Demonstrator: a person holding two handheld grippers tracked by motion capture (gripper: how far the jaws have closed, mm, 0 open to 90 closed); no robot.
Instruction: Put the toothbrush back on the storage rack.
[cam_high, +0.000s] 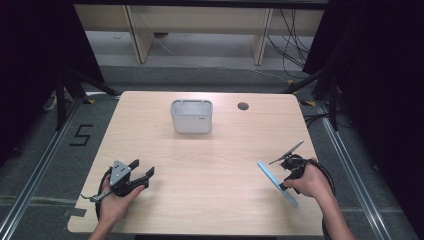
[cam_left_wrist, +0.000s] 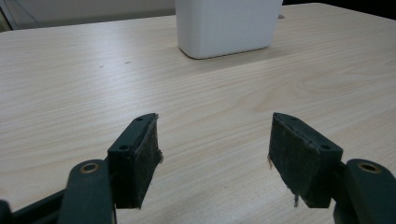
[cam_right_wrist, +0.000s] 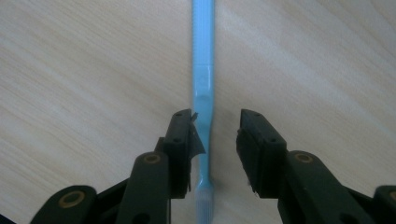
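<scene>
Right gripper view: right gripper (cam_right_wrist: 215, 140) part-open, its fingers (cam_right_wrist: 180, 149) astride a blue toothbrush (cam_right_wrist: 204, 65), unclamped. Left gripper (cam_left_wrist: 212, 154) wide open, empty, white container (cam_left_wrist: 229, 25) ahead.

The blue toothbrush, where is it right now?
In the high view the blue toothbrush lies flat near the table's right front edge, between the right gripper's open jaws, well apart from the white container.
</scene>
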